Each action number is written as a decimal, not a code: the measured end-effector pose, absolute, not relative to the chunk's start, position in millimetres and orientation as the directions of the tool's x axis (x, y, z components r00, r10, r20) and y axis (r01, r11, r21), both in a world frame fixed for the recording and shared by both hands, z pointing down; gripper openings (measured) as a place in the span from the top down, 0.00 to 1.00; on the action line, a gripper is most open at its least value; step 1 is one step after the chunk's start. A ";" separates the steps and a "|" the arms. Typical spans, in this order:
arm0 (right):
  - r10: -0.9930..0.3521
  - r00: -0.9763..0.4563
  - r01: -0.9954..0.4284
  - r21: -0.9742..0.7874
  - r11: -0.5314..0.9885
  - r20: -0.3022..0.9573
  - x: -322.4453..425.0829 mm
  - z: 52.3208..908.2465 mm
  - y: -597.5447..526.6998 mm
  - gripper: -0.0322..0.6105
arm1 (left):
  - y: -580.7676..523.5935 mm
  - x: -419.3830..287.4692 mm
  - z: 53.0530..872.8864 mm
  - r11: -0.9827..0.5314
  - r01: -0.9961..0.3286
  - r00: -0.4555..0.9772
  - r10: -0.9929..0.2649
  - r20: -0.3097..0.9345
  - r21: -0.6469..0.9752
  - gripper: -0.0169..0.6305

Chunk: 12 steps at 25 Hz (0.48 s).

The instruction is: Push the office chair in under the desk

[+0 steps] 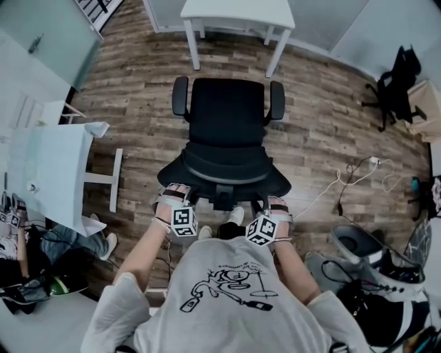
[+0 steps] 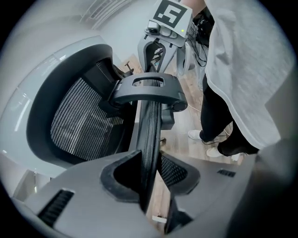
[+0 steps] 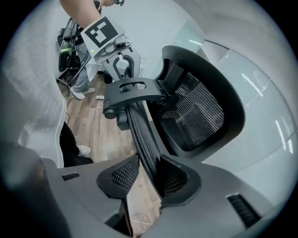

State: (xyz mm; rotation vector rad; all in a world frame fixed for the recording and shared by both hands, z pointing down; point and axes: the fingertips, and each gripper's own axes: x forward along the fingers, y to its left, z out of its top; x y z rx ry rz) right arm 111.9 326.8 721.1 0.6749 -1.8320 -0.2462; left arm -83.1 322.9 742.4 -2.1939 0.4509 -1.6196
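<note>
And here's the person standing right behind the office chair [image 1: 227, 131], grey T-shirt [image 1: 234, 289] filling the bottom of the head view and both arms reaching forward. The left gripper [image 2: 150, 179] is clamped on the thin mesh top edge of the chair's back, and its own view shows that dark edge running straight between the two jaws with the pads pinching it. Same story on the other side: the right gripper [image 3: 146, 175] is clenched on that same edge, mesh squeezed between its pads. Each gripper view catches the other gripper across the chair, beyond the black bracket [image 2: 149, 88] at the middle of the back. The chair stands on the wooden floor [image 1: 138, 89] with its seat towards the white desk [image 1: 238, 14], armrests out to either side. It is well short of the desk, with open floor between them. Off to the right a second black chair [image 1: 396, 83] sits by the wall, and a pale cable [image 1: 358, 172] trails over the boards.
</note>
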 end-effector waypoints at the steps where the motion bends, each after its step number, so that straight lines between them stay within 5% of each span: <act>1: -0.556 -0.225 -0.323 0.477 0.817 0.800 113.7 721.1 321.8 0.71 | 318.6 -81.4 742.8 -0.877 -0.038 0.281 -0.469 0.838 -0.478 0.80; 12: -0.536 -0.255 -0.259 0.477 0.840 0.805 116.1 724.5 287.0 0.72 | 280.4 -78.8 750.1 -0.876 -0.086 0.245 -0.480 0.842 -0.475 0.80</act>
